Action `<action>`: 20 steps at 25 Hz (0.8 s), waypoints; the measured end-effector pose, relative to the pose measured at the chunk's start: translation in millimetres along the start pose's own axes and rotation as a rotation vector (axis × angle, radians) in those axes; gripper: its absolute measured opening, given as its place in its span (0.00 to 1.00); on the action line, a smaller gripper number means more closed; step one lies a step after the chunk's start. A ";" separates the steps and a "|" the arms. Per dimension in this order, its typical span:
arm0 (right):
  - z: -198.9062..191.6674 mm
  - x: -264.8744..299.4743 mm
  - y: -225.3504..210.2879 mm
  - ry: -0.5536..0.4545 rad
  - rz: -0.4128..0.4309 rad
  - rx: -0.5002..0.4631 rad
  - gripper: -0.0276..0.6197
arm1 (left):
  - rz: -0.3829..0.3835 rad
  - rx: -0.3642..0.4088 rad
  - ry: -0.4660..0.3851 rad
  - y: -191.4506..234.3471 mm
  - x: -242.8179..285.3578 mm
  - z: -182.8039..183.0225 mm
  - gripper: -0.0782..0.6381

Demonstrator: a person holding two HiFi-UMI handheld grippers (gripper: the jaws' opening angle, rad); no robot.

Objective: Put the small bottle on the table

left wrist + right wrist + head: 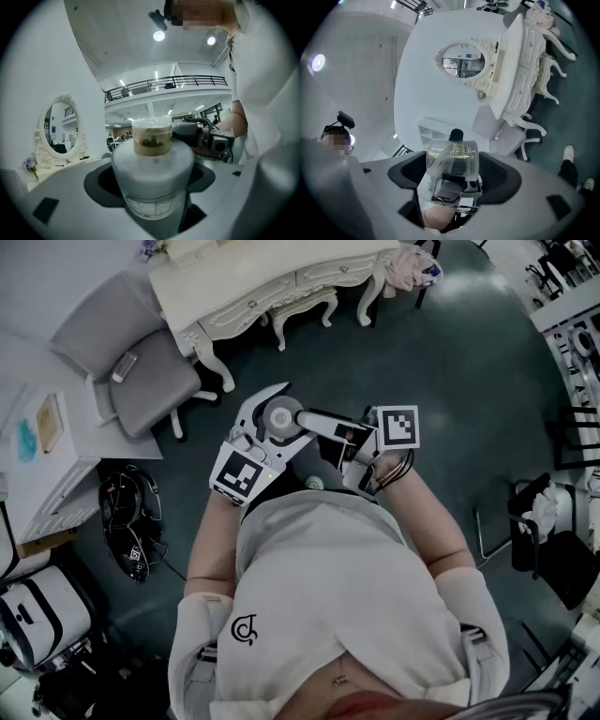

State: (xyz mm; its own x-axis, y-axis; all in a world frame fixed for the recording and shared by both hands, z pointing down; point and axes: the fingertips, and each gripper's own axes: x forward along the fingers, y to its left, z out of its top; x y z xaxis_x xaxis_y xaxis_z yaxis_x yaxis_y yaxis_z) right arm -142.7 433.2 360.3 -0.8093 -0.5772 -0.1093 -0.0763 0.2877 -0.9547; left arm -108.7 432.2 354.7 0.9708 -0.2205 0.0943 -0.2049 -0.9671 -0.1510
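Open studio hall (mezzanine railing overhead), ornate dressing table, oval mirror

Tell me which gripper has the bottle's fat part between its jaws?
The left gripper: its jaws hold the wide grey body of the small bottle. The right gripper has only the clear cap between its jaws.

Matt white plastic small bottle, clear glossy cap, grey cloth chair

The head view looks steeply down, dressing table at 12 o'clock, also in both gripper views, which face each other closely across the small bottle.
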 end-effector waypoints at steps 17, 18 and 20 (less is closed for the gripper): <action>6.8 -18.8 3.1 0.022 -0.019 -0.010 0.58 | 0.002 -0.030 -0.014 -9.6 17.2 5.9 0.60; 9.0 -18.5 1.7 0.020 -0.021 -0.008 0.58 | 0.007 -0.033 -0.014 -7.4 18.5 5.3 0.60; 15.0 -15.9 -1.4 0.009 -0.022 -0.003 0.58 | 0.011 -0.043 -0.011 -1.2 21.3 2.9 0.60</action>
State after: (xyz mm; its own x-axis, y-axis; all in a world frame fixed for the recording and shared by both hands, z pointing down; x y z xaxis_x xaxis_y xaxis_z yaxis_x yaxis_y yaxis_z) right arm -121.0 430.4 359.2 -0.8126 -0.5764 -0.0861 -0.0954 0.2773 -0.9560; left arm -87.4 429.1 354.0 0.9697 -0.2300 0.0820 -0.2206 -0.9692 -0.1097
